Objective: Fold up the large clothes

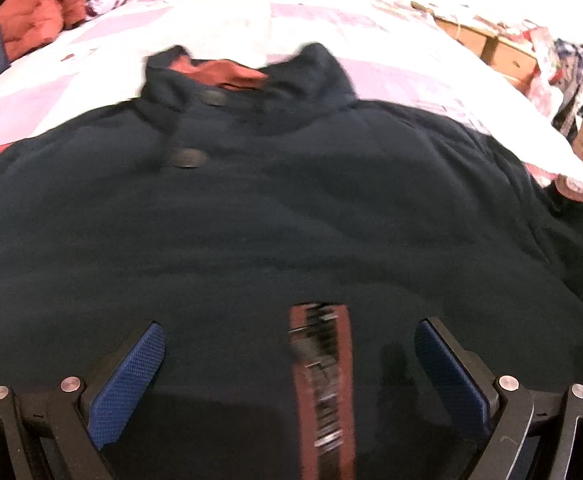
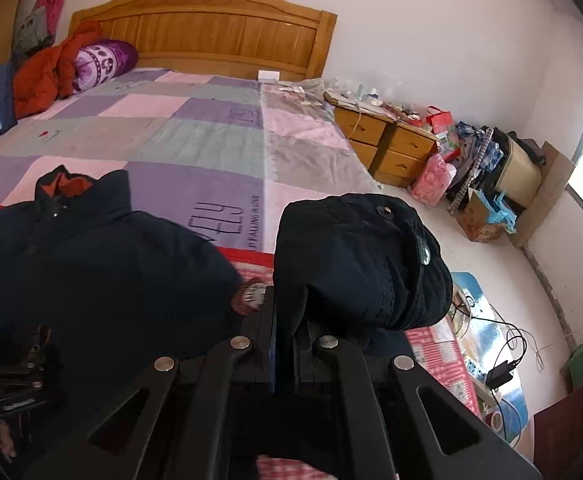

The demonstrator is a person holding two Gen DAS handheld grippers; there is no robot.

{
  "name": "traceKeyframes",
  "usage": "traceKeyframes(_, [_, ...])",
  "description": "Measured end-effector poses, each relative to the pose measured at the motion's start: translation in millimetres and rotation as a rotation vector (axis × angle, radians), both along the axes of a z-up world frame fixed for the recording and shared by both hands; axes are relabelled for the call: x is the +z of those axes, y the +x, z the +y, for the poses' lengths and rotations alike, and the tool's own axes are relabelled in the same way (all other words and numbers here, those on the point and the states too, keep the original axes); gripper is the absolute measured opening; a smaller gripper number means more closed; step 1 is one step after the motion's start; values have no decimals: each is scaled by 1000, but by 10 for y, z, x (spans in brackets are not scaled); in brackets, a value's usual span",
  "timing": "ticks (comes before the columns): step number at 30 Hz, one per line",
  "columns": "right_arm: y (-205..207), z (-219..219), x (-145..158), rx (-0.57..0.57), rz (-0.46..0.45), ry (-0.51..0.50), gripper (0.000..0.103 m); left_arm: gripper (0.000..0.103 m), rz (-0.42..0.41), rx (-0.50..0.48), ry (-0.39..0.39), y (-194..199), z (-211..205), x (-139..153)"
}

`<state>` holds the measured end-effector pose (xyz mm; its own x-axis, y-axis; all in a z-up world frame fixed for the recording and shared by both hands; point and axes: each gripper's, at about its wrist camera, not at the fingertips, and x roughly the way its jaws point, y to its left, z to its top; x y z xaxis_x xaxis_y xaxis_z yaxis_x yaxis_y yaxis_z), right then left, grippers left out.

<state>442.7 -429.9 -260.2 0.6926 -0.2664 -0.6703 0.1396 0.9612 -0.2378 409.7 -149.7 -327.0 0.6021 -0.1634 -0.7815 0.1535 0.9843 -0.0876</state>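
A large dark navy jacket (image 1: 291,200) lies front up on the bed, collar toward the headboard, showing a rust lining, two dark buttons and a rust zipper strip (image 1: 323,380). My left gripper (image 1: 289,324) hovers open over the jacket's lower front, and its blue pads (image 1: 127,384) stand wide apart with nothing pressed between them. In the right wrist view the jacket's body (image 2: 91,272) lies at the left. My right gripper (image 2: 287,320) is shut on the sleeve cuff (image 2: 355,264), which bunches above the fingers and carries two snap buttons.
The bed's patchwork sheet (image 2: 195,128) runs up to a wooden headboard (image 2: 211,28). An orange jacket (image 2: 47,76) and a purple pillow (image 2: 103,60) lie at the head's left. A wooden nightstand (image 2: 391,144), bags and boxes (image 2: 479,204) and cables (image 2: 503,364) are on the floor at the right.
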Motion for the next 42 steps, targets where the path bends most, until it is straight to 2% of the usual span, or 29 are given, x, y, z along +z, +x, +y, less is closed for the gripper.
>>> traceKeyframes(10, [182, 839, -53, 98, -3, 15, 5, 103, 9, 41, 44, -241, 868, 61])
traceKeyframes(21, [224, 1961, -114, 256, -9, 18, 5, 103, 10, 74, 68, -430, 1488, 111])
traceKeyframes(31, [127, 3185, -402, 448, 29, -12, 5, 103, 17, 132, 67, -685, 2096, 153])
traceKeyframes(35, [113, 3455, -573, 465, 66, -24, 5, 103, 24, 145, 68, -726, 2278, 140])
traceKeyframes(40, [195, 3557, -639, 438, 81, -17, 5, 103, 28, 161, 58, -783, 2448, 131])
traceKeyframes(42, [226, 3620, -746, 457, 125, -48, 6, 103, 34, 162, 57, -800, 2490, 118])
